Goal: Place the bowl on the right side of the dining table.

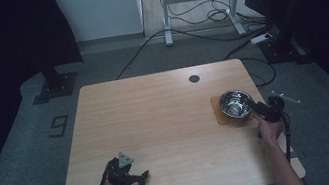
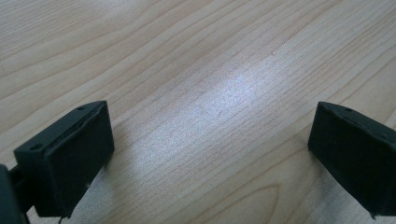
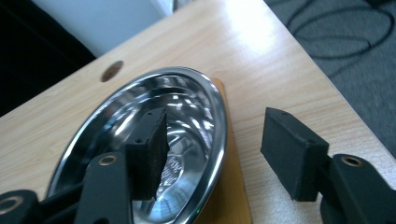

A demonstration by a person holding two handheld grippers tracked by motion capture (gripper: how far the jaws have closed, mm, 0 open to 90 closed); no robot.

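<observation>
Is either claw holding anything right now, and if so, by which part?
Nothing is held. The right claw straddles the rim of the metal bowl, jaws open, one inside and one outside, pads off it. The left claw is open over bare table.

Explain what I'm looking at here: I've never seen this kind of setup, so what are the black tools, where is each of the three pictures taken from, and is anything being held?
There is no robot. A person at a wooden table holds a hand tool in each hand, each with two black fingers.

The high view looks down from above the person's side. The left gripper rests near the table's near edge; the right gripper sits at the rim of a shiny metal bowl, which stands on a brown mat.

The other two pictures come from cameras riding on the tools. In the left gripper view the fingers stand wide apart over bare wood. In the right gripper view one of the fingers is inside the bowl and the other outside, straddling the rim without pressing it. So nothing is held.
</observation>
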